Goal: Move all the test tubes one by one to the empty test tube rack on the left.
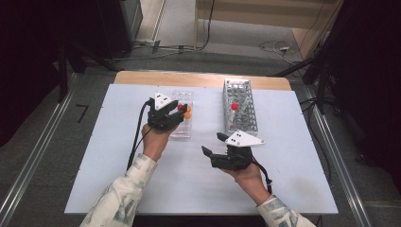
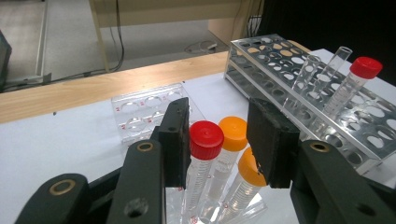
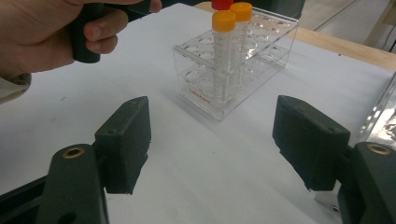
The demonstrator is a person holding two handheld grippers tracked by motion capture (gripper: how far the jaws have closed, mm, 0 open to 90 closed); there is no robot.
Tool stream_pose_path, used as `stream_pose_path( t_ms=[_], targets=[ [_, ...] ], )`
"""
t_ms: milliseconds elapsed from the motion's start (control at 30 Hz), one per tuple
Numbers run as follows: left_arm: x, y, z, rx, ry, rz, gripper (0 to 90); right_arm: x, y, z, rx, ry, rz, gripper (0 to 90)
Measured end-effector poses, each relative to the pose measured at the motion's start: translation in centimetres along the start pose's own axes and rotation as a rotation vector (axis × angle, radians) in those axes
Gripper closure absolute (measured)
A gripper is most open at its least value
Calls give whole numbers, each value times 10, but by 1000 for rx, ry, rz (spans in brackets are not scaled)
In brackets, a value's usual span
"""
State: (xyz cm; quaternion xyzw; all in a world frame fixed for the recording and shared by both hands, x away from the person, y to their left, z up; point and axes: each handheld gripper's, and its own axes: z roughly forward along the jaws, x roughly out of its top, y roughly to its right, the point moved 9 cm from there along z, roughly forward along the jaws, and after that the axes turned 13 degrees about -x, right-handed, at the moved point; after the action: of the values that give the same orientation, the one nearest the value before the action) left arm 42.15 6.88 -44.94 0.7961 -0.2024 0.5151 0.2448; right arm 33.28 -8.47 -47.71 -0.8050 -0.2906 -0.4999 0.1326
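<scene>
Two handheld grippers work over a white table (image 1: 118, 156) set with two tube racks.

At upper right of the high view stands the large perforated rack (image 1: 239, 112); the small clear rack (image 1: 182, 127) sits centre-left. There the left gripper (image 2: 219, 144) straddles a red-capped tube (image 2: 204, 144) beside two orange-capped tubes (image 2: 232, 135), jaws parted, left pad touching the cap. Below centre, the right gripper (image 3: 212, 140) is wide open, holding nothing.

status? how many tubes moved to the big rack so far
Done: one red-capped tube stands in the big rack. In hand: left gripper sits open around a second red-capped tube in the clear rack, pads not pressing. Right gripper open, idle. Left: that tube plus two orange-capped tubes.
</scene>
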Motion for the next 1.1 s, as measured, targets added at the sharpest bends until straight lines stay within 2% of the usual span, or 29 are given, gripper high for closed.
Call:
stream_pose_path(
  t_ms=[100,333,533,667,800,1100],
  targets=[
    [0,1,-3,-5,8,-8,574,1,2,0,-5,2,5,266],
    [-3,5,-14,-19,15,-31,433,4,14,-2,-43,15,21,268],
    [-10,10,-23,-32,8,-51,283,5,39,0,-129,21,53,284],
    [-13,11,-28,-35,-3,-69,220,4,55,6,-184,18,68,287],
    [-15,11,-33,-53,2,-99,198,3,66,13,-223,15,73,292],
    [-17,11,-37,-45,5,-91,196,3,85,30,-295,5,104,347]
  ],
)
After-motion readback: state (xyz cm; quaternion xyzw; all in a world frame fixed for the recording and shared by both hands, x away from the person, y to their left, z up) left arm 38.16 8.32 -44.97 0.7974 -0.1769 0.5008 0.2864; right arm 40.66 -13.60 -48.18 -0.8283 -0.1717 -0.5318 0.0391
